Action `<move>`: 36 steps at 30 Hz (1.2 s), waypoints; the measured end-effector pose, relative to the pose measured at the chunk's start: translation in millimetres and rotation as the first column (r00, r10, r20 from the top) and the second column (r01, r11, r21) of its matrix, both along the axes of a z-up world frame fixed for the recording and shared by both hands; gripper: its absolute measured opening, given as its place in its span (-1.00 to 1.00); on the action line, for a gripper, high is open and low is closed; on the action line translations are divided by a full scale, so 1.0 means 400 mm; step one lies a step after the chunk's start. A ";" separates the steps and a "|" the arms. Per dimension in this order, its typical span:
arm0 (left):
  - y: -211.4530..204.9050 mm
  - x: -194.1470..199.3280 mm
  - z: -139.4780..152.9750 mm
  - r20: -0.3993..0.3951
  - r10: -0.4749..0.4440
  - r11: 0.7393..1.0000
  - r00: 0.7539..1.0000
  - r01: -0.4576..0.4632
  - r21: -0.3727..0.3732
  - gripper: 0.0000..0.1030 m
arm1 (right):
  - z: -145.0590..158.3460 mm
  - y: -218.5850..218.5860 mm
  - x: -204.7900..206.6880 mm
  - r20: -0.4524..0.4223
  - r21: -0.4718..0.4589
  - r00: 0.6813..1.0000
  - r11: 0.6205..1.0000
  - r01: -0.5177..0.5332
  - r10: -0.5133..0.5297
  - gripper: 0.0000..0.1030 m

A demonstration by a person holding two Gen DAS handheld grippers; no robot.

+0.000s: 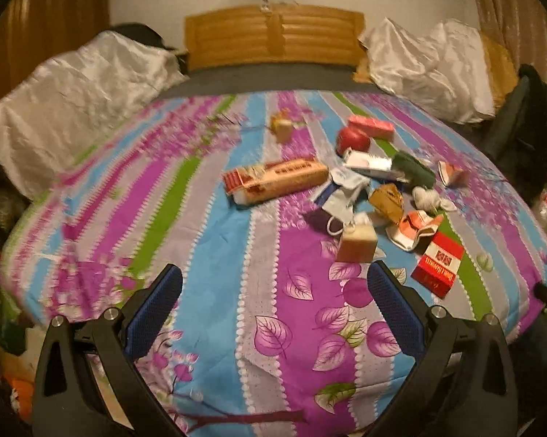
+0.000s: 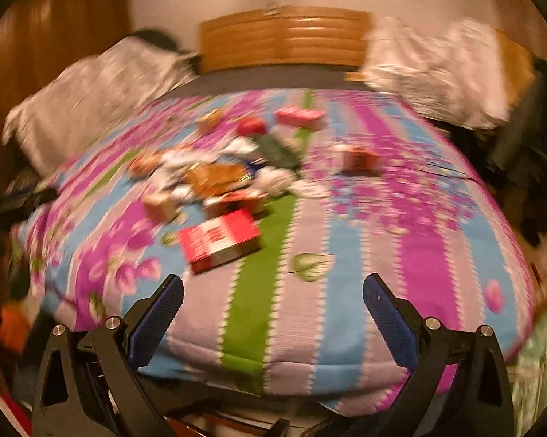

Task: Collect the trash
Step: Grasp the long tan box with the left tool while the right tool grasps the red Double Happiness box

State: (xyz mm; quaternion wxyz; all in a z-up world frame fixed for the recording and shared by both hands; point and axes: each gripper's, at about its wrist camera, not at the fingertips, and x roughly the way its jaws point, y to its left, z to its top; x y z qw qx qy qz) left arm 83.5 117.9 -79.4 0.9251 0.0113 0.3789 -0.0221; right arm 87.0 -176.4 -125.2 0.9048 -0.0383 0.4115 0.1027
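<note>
Trash (image 1: 350,185) of crumpled wrappers and flat cardboard boxes litters the striped quilted bed (image 1: 215,291) at two o'clock; both the left tool (image 1: 273,284) and right tool (image 2: 273,291) gape apart, empty.

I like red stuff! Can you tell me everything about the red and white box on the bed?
The red and white box looks like thin cardboard, a flat packet with white print too blurred to read. It lies flat and looks closed on the striped bedspread, at the near edge of the trash pile, closest to the grippers. Nothing grips it.
</note>
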 end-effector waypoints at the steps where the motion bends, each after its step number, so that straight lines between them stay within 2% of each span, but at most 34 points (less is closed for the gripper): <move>1: 0.010 0.017 -0.008 -0.006 -0.014 1.000 1.000 0.014 -0.008 0.91 | -0.012 0.022 0.011 -0.011 -0.003 0.999 0.999 -0.035 0.035 0.91; 6: 0.043 0.137 -0.036 -0.023 -0.107 0.994 0.994 0.106 -0.023 0.91 | -0.056 0.101 0.076 -0.017 -0.006 0.990 0.990 -0.140 0.140 0.91; 11: 0.035 0.286 -0.059 -0.064 -0.252 0.967 0.966 0.254 0.022 0.91 | -0.098 0.125 0.171 -0.061 0.022 0.983 0.985 -0.171 0.172 0.91; 15: 0.018 0.423 -0.087 -0.125 -0.362 0.922 0.924 0.375 0.099 0.91 | -0.144 0.146 0.251 -0.111 0.032 0.970 0.976 -0.214 0.216 0.91; 20: 0.001 0.544 -0.123 -0.168 -0.452 0.866 0.876 0.476 0.154 0.91 | -0.192 0.164 0.319 -0.157 0.037 0.960 0.973 -0.230 0.233 0.91; 24: -0.019 0.600 -0.165 -0.221 -0.517 0.817 0.827 0.553 0.163 0.91 | -0.217 0.168 0.351 -0.186 0.060 0.954 0.972 -0.227 0.235 0.91; 26: -0.034 0.628 -0.194 -0.251 -0.524 0.798 0.814 0.572 0.191 0.91 | -0.227 0.174 0.355 -0.194 0.058 0.951 0.971 -0.234 0.241 0.91; 28: -0.037 0.644 -0.218 -0.274 -0.521 0.794 0.809 0.577 0.194 0.90 | -0.232 0.175 0.355 -0.184 0.054 0.951 0.969 -0.242 0.248 0.91; 29: -0.041 0.648 -0.230 -0.291 -0.516 0.793 0.806 0.578 0.193 0.82 | -0.232 0.173 0.355 -0.179 0.058 0.952 0.969 -0.242 0.249 0.86; 30: -0.047 0.649 -0.245 -0.315 -0.517 0.788 0.796 0.586 0.188 0.56 | -0.229 0.170 0.355 -0.172 0.068 0.954 0.969 -0.238 0.246 0.81; 31: -0.051 0.645 -0.252 -0.319 -0.512 0.789 0.798 0.583 0.193 0.51 | -0.228 0.165 0.351 -0.168 0.076 0.956 0.970 -0.232 0.242 0.75; 33: -0.050 0.627 -0.249 -0.294 -0.506 0.801 0.811 0.568 0.191 0.39 | -0.225 0.154 0.347 -0.160 0.102 0.959 0.971 -0.218 0.232 0.74; 36: -0.030 0.605 -0.240 -0.272 -0.463 0.842 0.844 0.514 0.161 0.30 | -0.216 0.140 0.334 -0.146 0.127 0.965 0.971 -0.200 0.218 0.72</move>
